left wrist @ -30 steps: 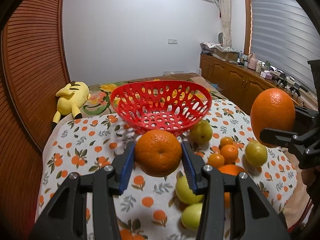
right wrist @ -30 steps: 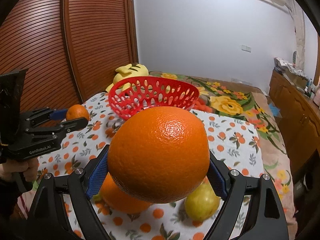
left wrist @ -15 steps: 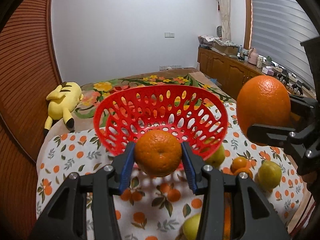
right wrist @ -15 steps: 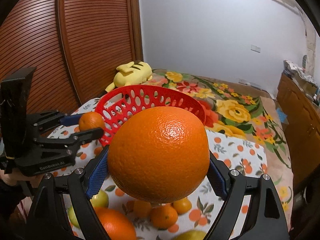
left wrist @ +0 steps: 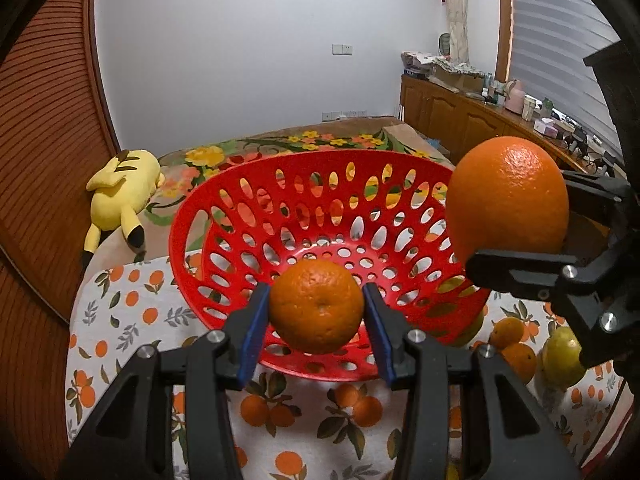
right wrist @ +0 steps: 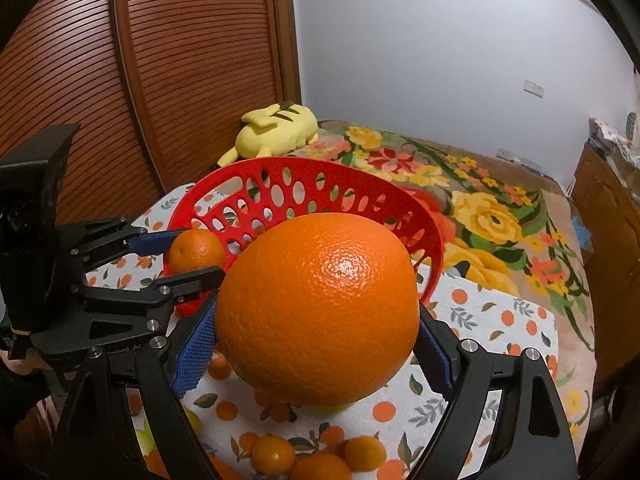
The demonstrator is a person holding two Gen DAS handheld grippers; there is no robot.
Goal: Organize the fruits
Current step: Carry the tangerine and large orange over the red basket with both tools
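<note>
From the left wrist view, the left gripper (left wrist: pixel 316 306) has its jaws clenched on a small mandarin (left wrist: pixel 316 306) held over the near rim of the red basket (left wrist: pixel 248 216). The right gripper (left wrist: pixel 516 216) appears at the right edge, grasping a large orange (left wrist: pixel 508 200). Loose small oranges (left wrist: pixel 516 356) and a green fruit (left wrist: pixel 562 356) lie on the patterned cloth (left wrist: pixel 120 312), beyond the basket's right side.

The right wrist view shows the orange (right wrist: pixel 320 320) filling the right gripper's (right wrist: pixel 320 332) jaws, a yellow plush toy (right wrist: pixel 276 130) behind the basket (right wrist: pixel 424 236), and the mandarin (right wrist: pixel 196 250) at the basket's left edge.

White wall (left wrist: pixel 240 60), slatted wooden doors (right wrist: pixel 140 80), wooden cabinets (left wrist: pixel 460 120), window blind (left wrist: pixel 560 60).
</note>
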